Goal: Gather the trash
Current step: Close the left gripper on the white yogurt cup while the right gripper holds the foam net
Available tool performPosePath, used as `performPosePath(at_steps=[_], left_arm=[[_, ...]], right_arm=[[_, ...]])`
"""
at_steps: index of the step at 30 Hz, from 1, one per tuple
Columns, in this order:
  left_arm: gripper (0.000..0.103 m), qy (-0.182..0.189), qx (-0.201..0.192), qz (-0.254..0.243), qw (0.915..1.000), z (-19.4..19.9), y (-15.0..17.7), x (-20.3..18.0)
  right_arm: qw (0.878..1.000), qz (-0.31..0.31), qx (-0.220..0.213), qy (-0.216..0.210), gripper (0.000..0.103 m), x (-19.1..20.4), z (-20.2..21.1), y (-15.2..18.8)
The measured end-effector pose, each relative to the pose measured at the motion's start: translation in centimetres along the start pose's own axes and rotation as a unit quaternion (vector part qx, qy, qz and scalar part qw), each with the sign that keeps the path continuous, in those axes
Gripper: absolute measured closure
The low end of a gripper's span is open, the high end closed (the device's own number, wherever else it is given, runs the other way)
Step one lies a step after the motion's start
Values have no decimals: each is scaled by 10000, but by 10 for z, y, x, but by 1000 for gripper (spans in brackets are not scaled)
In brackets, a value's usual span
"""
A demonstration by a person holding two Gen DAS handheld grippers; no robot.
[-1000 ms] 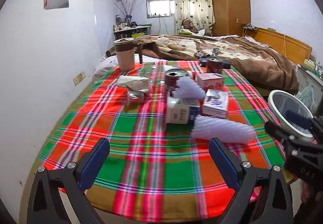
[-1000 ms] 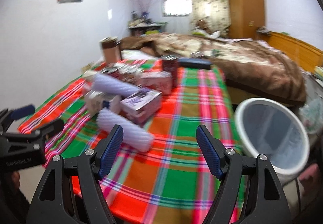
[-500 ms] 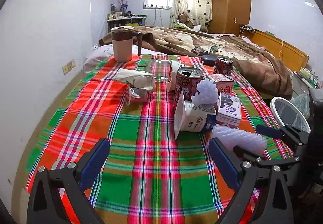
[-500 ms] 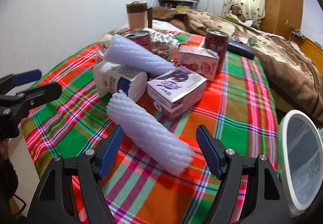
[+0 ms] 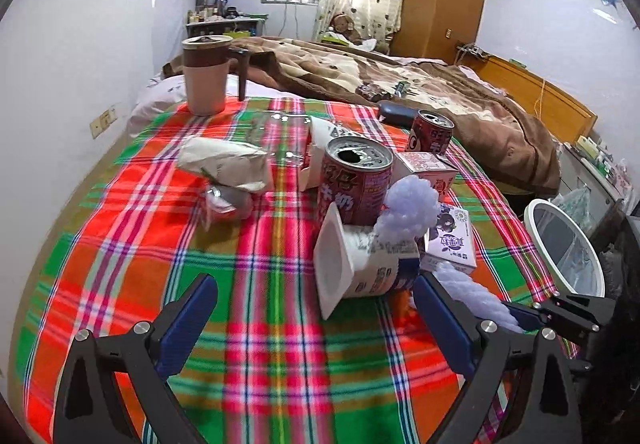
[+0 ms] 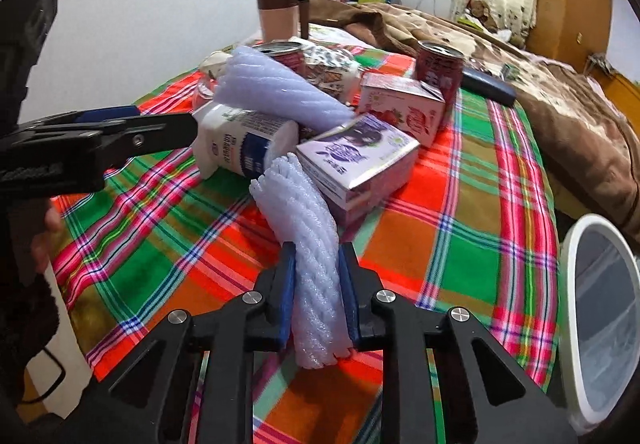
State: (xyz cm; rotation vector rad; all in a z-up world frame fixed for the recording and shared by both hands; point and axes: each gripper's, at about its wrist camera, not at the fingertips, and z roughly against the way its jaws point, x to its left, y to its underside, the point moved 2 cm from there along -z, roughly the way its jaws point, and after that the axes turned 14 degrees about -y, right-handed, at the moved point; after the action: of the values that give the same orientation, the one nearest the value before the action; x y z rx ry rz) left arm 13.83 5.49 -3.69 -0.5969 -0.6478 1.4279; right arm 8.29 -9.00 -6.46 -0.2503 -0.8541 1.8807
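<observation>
Right tongs [image 6: 317, 286] just closed, now clamped on the near end of a white foam sleeve [image 6: 305, 228] lying on the plaid bench [image 6: 472, 220]. Sleeve's far end touches a purple carton [image 6: 356, 156], beside a tipped yogurt cup [image 5: 356, 264]. Second foam sleeve [image 6: 276, 88] rests on top of the pile, cans [image 5: 354, 180] behind. Left tongs [image 5: 316, 318] apart, holding nothing, near the cup. White bin [image 6: 600, 328] sits off the bench's right edge.

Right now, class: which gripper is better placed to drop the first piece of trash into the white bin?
Right gripper: already shut on the foam net sleeve, white bin alongside. Left gripper is open, empty.
</observation>
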Motion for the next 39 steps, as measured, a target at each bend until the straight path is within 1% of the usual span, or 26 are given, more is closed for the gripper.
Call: performPosePath(at_steps=[3,7,10,18,23,26,27,28,29,39], left_arm=[[4,34,5,-86,10000,-9,-5,-7],[4,135,155,-193,9996,-24,-9,-19],[4,191,182,-240,9994,-31,-10,-28],[4,139,328,-226,9991,-47,-13,-37],[4,55,298,-265,9992,-47,-13,-41],[8,99,316,-287,9990,-48,-14,-43],[11,135,325,-280,9990,-48,-14,-44],[18,218,346,-263,9988,-49,-14,-44],[18,299,367,-251,9986,-50,-14,-44],[23,353,322,-46,9988,-43,-11,-38]], right_arm=[[9999,-121,-39,86,82,-7,6,3],[9993,-289,-124,197,82,-12,14,6],[9987,-402,-220,218,82,-15,19,6],[9980,-516,-294,230,82,-24,24,8],[9975,-574,-349,198,82,-28,24,6],[9973,-596,-375,194,82,-31,26,8],[9973,-602,-383,191,82,-31,26,7],[9972,-611,-386,188,82,-32,25,7],[9971,-623,-388,188,82,-32,25,7],[9968,-663,-415,191,82,-36,25,6]])
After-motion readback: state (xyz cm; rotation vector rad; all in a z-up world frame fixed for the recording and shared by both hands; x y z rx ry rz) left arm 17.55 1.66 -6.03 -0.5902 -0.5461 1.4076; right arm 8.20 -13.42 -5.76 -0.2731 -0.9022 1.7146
